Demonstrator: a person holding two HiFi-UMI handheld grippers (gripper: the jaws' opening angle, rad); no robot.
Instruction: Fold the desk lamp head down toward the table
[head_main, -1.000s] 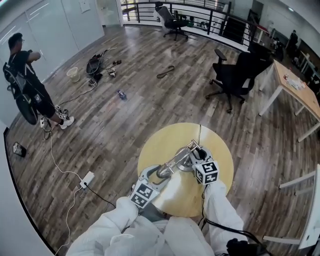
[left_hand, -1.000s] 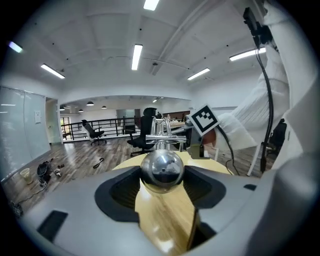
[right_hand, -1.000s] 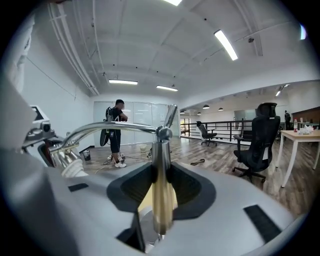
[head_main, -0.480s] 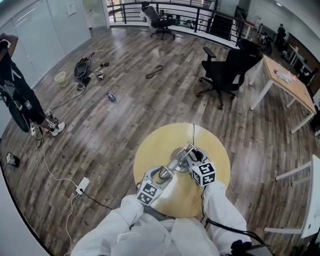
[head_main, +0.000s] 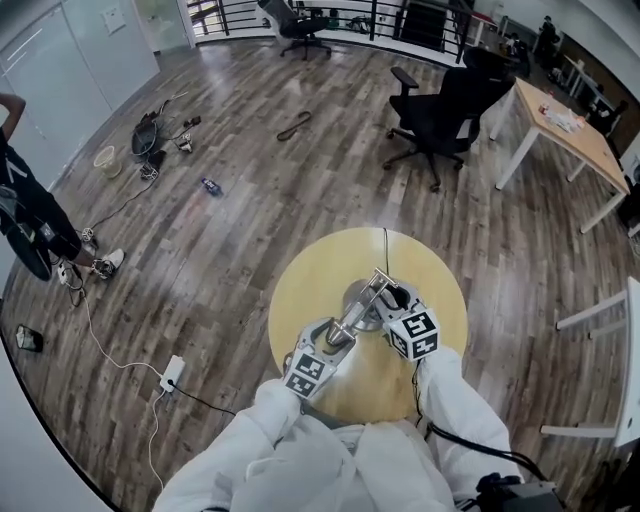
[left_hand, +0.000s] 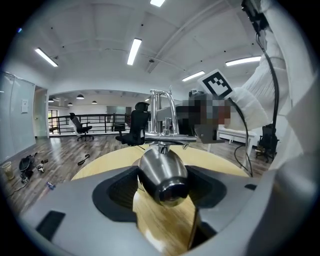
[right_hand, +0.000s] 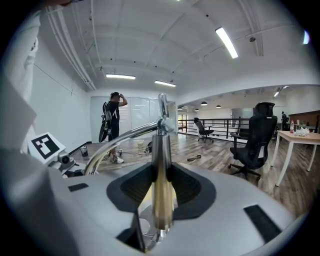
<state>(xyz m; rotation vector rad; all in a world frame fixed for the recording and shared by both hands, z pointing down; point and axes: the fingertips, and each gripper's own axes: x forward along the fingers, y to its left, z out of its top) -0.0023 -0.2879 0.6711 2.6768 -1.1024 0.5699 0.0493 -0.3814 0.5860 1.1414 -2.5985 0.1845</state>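
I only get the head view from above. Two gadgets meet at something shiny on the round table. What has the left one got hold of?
Observer: In the left gripper view, the left gripper is closed on the lamp head, a rounded silver shade sitting between its pads.
Operator: And the other one?
Observer: The right gripper view shows the right gripper clamped on the lamp's upright post.

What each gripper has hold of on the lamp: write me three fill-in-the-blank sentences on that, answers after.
The left gripper is shut on the metal ____ of the lamp.
The right gripper is ____ on the lamp's upright rod.
The lamp stands on a ____ wooden table.
Answers: head; shut; round.
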